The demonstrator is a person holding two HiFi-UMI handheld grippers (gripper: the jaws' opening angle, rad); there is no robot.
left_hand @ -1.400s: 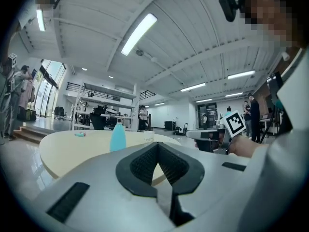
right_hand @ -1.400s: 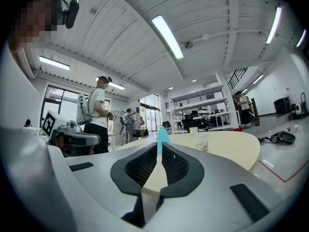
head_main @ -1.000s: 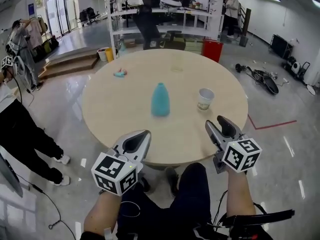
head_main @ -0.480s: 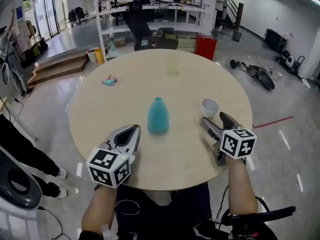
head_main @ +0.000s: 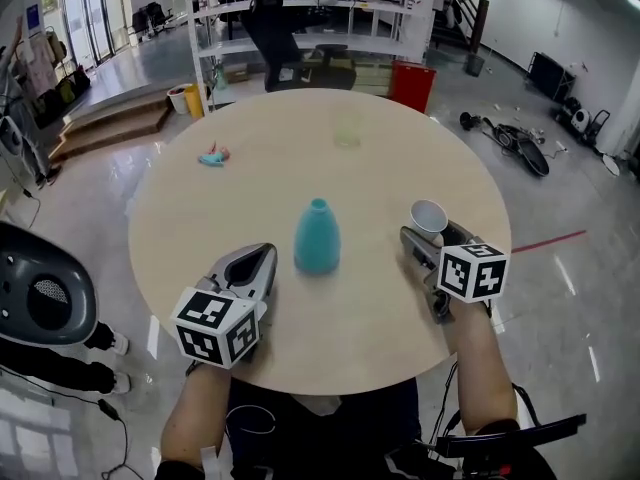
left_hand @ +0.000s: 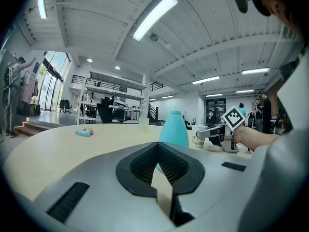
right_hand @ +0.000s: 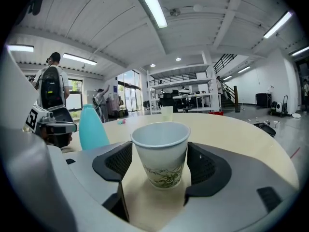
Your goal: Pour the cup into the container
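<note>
Right hand-held gripper (head_main: 428, 232) first: its jaws are spread wide and have just been opening. The white paper cup with the green leaf print (right_hand: 160, 152) stands right between them, upright on the round pale wooden bench (head_main: 250, 183). In the right gripper view there's a sliver of gap on each side of the cup, so as far as I can tell the pads aren't pressing on it.

That's the relation that matters. The cup is dead ahead of that gripper with its long axis vertical, and one jaw flanks it on each side. I reckon it only needs a squeeze, no re-aiming.

Moving outward, the teal bottle-shaped container (head_main: 317, 236) stands upright to the cup's left, near the middle of the bench. It's clear of the cup and sits between the two grippers.

The left hand-held gripper (head_main: 264, 255) is just off the container's near-left side, jaws closed tip to tip on nothing. It's the closer one to the container, while the right is plainly the one on the cup. So the pour looks like a carry to the left toward that narrow neck.
</note>
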